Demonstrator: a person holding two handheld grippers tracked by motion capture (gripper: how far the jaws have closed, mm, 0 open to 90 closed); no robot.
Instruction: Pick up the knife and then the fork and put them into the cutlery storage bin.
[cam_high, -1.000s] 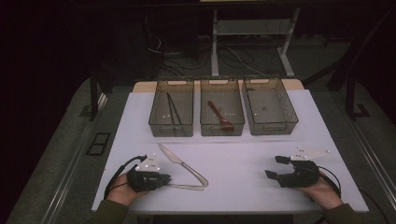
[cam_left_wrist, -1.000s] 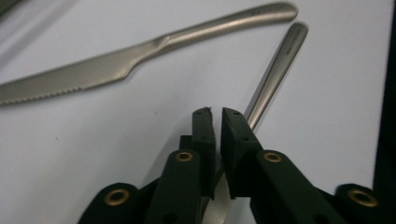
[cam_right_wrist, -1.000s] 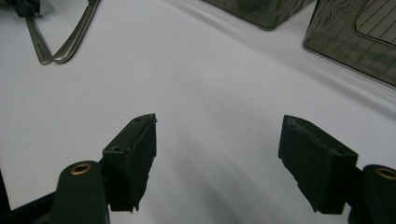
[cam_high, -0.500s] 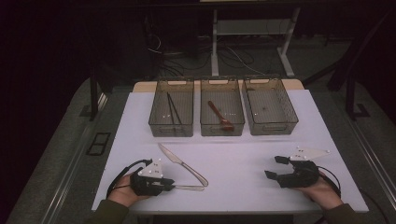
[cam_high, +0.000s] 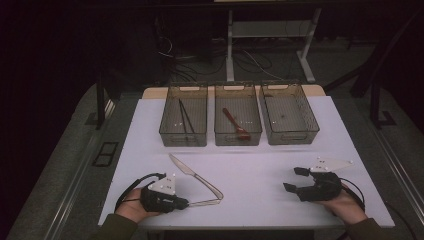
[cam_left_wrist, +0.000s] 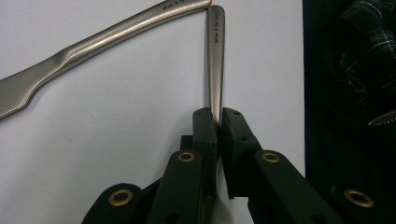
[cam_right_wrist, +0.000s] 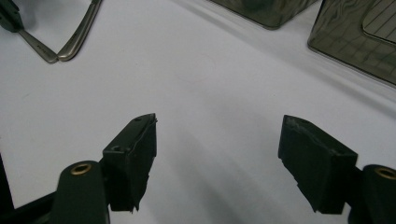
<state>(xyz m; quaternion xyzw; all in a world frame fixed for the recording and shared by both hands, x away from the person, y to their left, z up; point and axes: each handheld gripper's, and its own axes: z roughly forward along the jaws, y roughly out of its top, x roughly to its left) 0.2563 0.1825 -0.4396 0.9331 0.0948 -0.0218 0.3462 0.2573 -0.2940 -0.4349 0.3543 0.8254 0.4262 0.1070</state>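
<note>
Two utensils remain on the near left of the table: a knife and a handle, now clamped by the left gripper, whose jaws have just been closing; binning is pending. The right gripper is held wide open, empty.

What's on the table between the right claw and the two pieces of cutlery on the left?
Nothing: in the high view the white table is bare between the right claw and the knife and utensil handle; the right gripper view agrees.

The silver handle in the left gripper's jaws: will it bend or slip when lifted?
Probably stiff: the silver handle looks like solid metal. It might slip or swing, since the left gripper pinches just a narrow, smooth stretch. Looks flat, so unlikely to roll.
</note>
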